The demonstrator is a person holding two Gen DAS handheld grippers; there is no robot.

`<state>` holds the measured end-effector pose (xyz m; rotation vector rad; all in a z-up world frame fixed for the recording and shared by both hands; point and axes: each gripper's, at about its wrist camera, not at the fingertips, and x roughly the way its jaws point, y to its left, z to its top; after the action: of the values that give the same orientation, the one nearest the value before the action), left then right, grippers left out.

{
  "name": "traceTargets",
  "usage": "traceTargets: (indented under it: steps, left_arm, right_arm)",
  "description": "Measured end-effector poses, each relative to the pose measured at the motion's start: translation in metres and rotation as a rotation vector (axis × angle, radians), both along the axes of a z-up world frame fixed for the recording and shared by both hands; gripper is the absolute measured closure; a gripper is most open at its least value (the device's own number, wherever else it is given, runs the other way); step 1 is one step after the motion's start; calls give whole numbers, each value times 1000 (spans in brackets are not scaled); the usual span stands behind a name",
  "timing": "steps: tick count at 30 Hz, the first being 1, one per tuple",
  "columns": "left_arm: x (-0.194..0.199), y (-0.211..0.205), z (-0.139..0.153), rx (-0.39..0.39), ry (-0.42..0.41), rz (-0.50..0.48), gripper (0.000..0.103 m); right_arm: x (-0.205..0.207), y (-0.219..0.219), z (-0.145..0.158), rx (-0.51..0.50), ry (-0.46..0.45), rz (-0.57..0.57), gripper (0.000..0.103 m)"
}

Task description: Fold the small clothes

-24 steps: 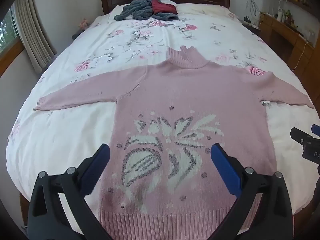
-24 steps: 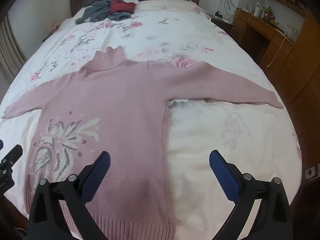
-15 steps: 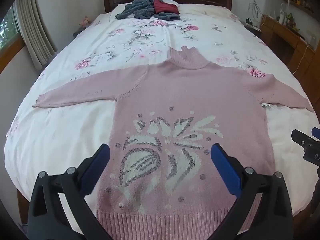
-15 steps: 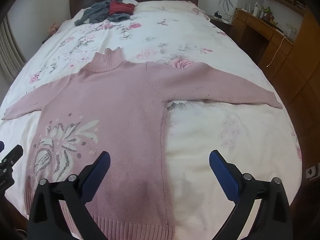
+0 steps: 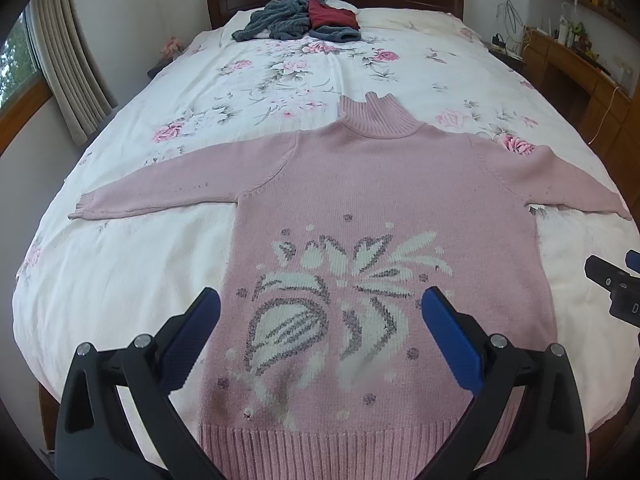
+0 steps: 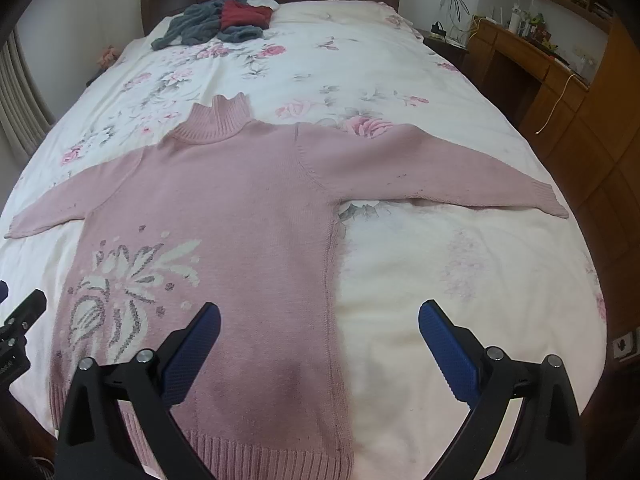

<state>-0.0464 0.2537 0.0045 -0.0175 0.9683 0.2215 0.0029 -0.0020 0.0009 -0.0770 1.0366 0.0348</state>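
A pink turtleneck sweater [image 5: 380, 184] [image 6: 240, 208] with a white and grey flower pattern lies flat, face up, on the bed, both sleeves spread sideways and the hem nearest me. My left gripper [image 5: 320, 320] hovers open over the flower pattern near the hem, holding nothing. My right gripper [image 6: 320, 332] hovers open over the sweater's right side seam and the bare quilt beside it, also holding nothing. The right gripper's black body [image 5: 612, 288] shows at the right edge of the left wrist view.
A white floral quilt [image 5: 312, 68] [image 6: 460, 264] covers the bed. A heap of grey and red clothes [image 5: 304, 20] [image 6: 220, 20] lies by the dark headboard. A wooden desk and cabinets [image 6: 560, 80] stand to the right, a curtain [image 5: 68, 60] and window to the left.
Both views have drifted slightly higher and back from the bed; the sweater lies as before. Both grippers stay open.
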Motion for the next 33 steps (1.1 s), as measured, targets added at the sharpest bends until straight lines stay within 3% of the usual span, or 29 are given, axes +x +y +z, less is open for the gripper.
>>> traceTargets:
  steps: [33]
  left_arm:
    - [-5,4,1,16,-6,4,3]
  right_arm:
    - [-3,7,-2,7,-4,6,4]
